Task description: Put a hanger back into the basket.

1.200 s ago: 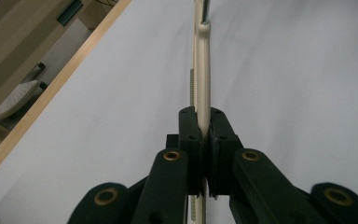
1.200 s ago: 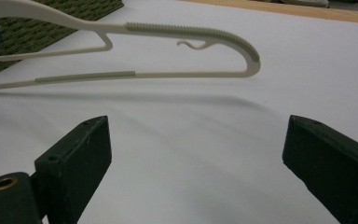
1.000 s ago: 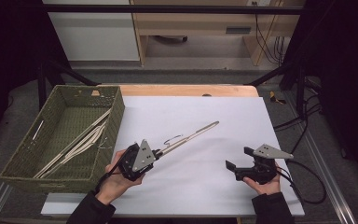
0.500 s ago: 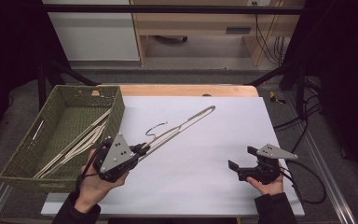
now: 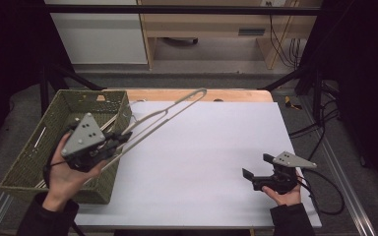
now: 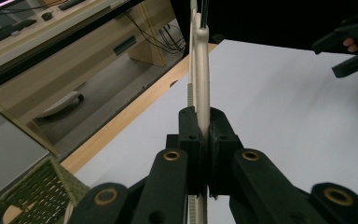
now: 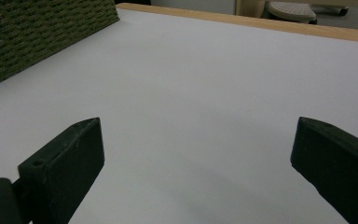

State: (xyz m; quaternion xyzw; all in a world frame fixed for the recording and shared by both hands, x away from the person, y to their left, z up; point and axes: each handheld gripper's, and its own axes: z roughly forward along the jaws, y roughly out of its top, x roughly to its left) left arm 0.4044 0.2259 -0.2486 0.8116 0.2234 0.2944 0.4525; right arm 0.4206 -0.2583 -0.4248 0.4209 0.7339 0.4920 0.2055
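one left gripper (image 5: 120, 139) clamps a hanger (image 5: 172, 110); right gripper (image 5: 256, 167) gapes, touching nothing

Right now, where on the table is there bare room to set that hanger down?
The white sheet lies bare between the green basket and the right gripper, up to the wooden edge. It is crowded in the basket, where more hangers lie, and the left gripper hangs over its near corner, gripping the hanger.
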